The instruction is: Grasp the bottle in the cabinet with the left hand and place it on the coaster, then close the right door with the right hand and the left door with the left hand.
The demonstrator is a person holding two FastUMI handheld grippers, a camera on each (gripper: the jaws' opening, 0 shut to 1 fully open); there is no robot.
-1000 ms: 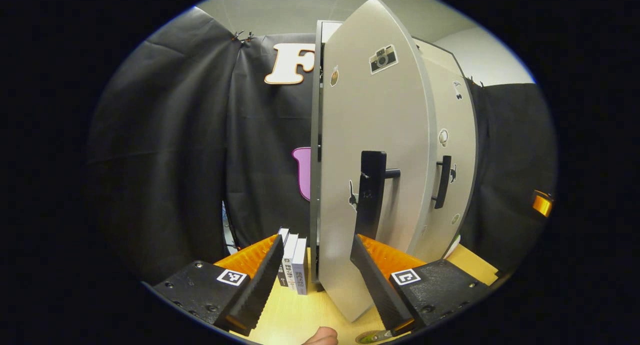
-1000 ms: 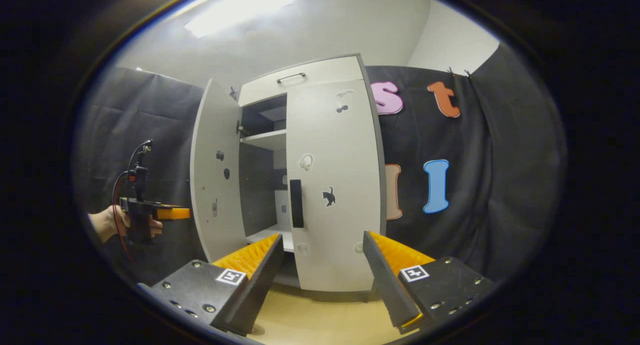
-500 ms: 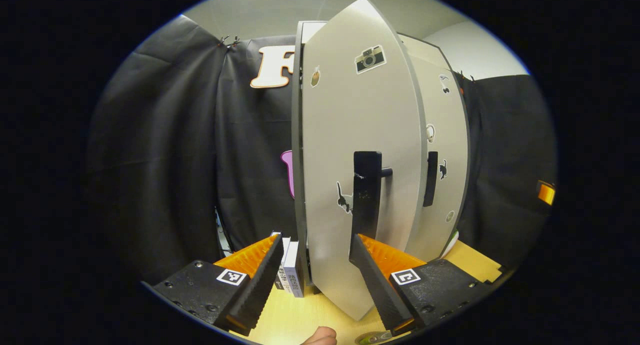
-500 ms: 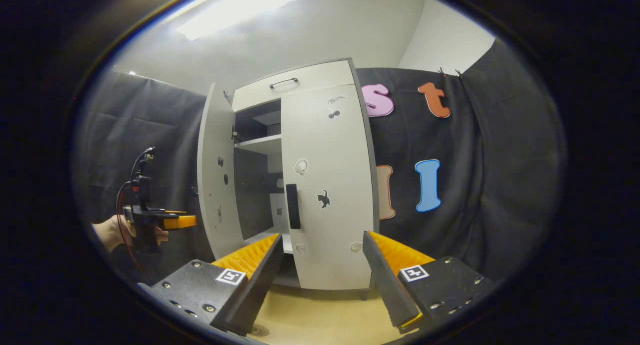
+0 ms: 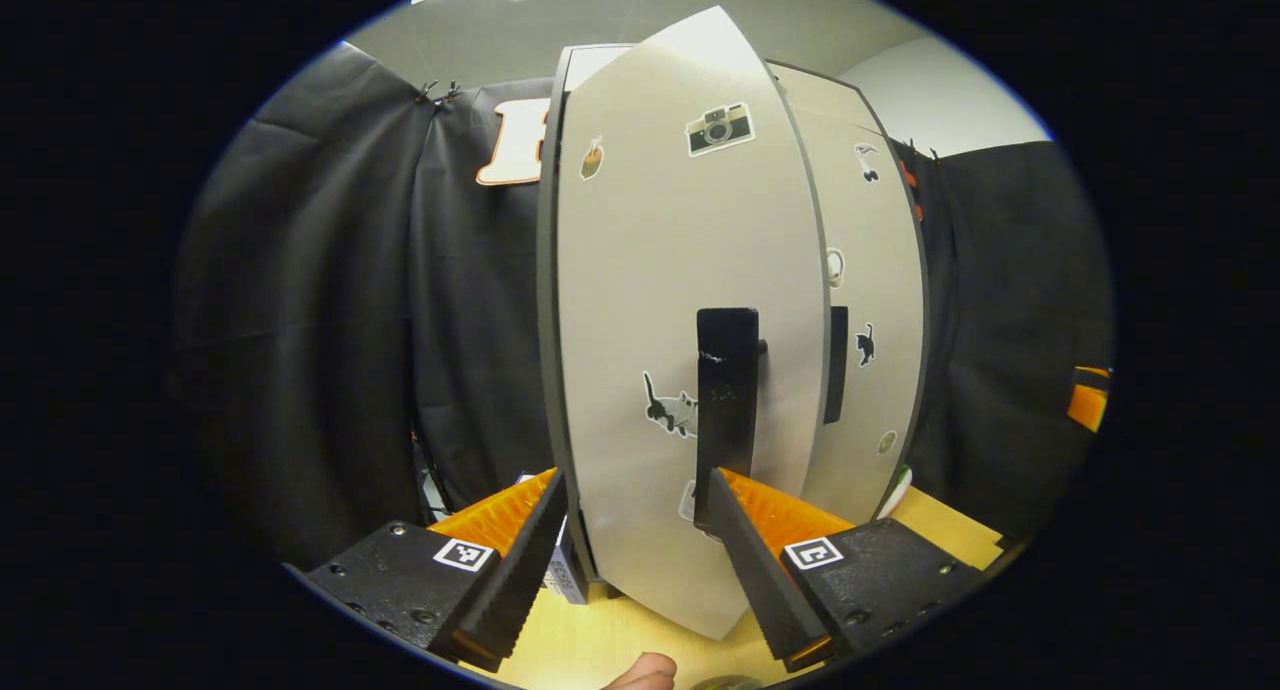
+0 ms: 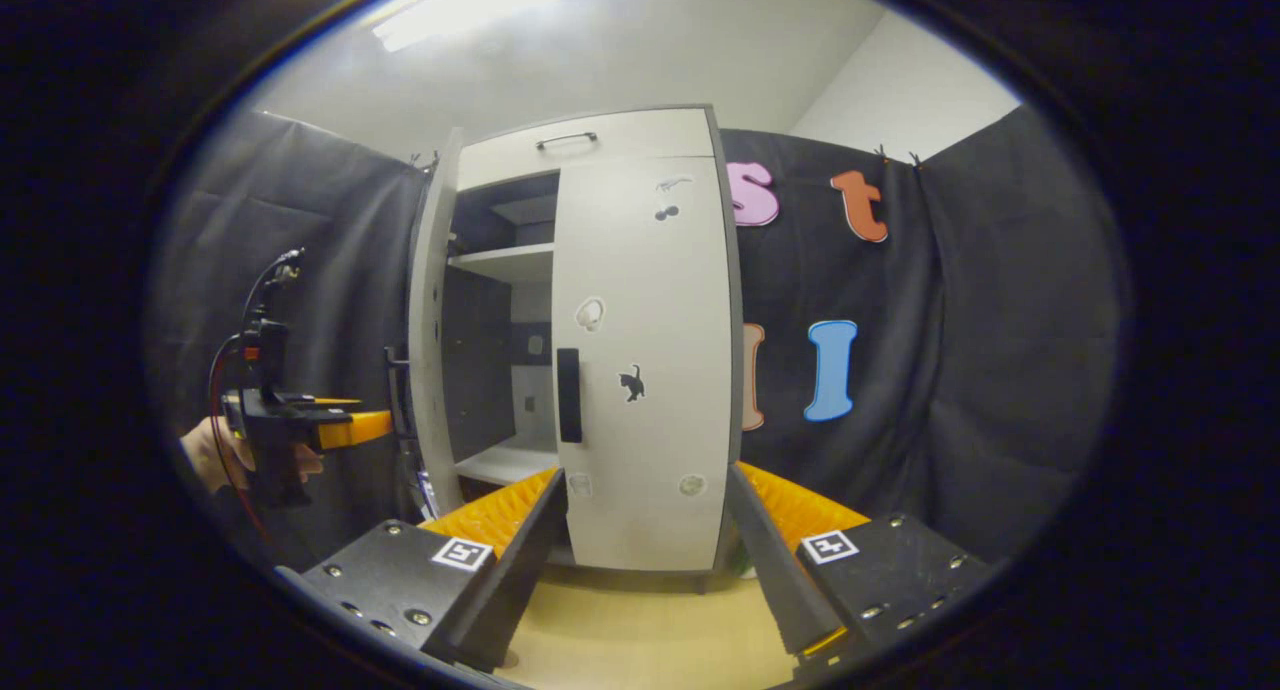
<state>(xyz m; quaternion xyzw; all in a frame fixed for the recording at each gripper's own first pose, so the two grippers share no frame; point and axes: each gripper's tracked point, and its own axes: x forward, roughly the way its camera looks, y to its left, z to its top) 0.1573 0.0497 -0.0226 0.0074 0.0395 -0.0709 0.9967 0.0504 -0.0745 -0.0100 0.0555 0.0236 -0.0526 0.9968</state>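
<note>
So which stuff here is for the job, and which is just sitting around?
For the job:
left door, still ajar
right door, shut
left gripper, open
right gripper, open

Just sitting around:
books beside the cabinet
door stickers

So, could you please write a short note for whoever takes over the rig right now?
Left gripper: open, at the left door, close to its handle.
Right gripper: open, holding nothing, facing the cabinet.
Right door: looks closed.
Left door: ajar, with the shelves visible behind it.
Bottle and coaster: placement cannot be confirmed.
Left to do: push the left door shut with the left gripper.
</note>
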